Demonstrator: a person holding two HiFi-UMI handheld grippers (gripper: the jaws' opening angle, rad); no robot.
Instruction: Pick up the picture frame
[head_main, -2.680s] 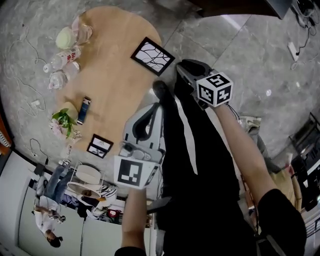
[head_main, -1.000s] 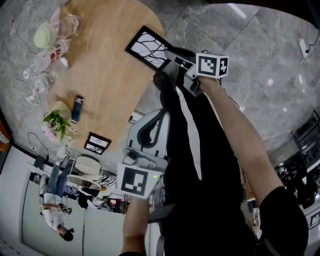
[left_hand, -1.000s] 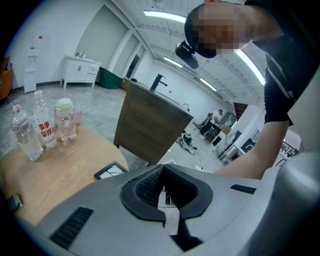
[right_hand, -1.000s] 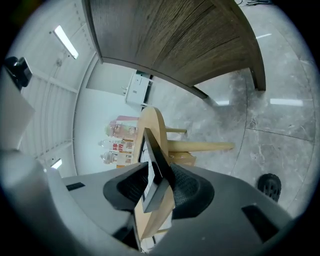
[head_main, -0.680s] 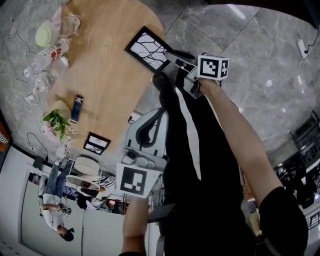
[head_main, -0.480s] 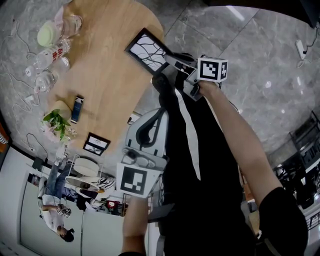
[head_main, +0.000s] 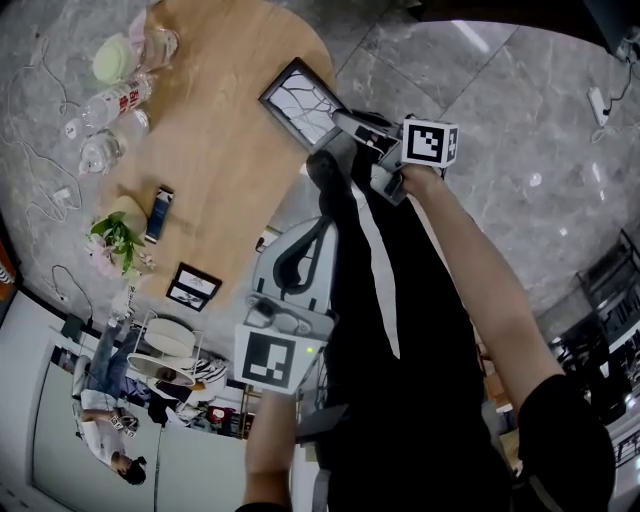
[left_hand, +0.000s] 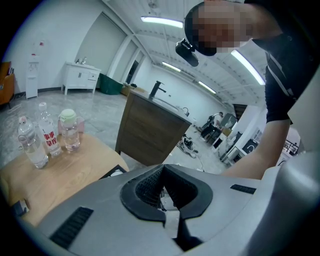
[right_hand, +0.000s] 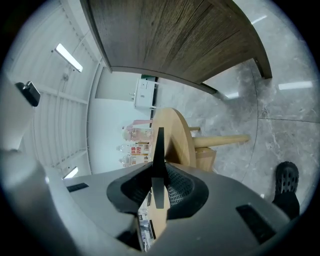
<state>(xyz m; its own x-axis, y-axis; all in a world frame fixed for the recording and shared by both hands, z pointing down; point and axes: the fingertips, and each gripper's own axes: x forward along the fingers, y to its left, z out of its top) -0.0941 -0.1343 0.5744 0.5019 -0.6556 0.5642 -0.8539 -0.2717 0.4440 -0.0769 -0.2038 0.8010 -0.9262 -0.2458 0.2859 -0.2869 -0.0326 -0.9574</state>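
The black picture frame with a branch drawing is at the near right edge of the round wooden table. My right gripper has the frame's near corner between its jaws, which are closing, the pads pressing on it. In the right gripper view the frame stands edge-on between the pads of the right gripper. My left gripper hangs lower, near the person's dark clothing, shut with nothing in it. In the left gripper view the left gripper points toward the table, with a frame corner just showing.
Water bottles and a cup stand at the table's far left. A flower bunch, a small dark box and a small photo frame lie along the left edge. Grey marble floor lies to the right.
My right gripper reached the frame's corner, closed on it and rose a little, tilting the frame up off the table. The left gripper stayed where it was.
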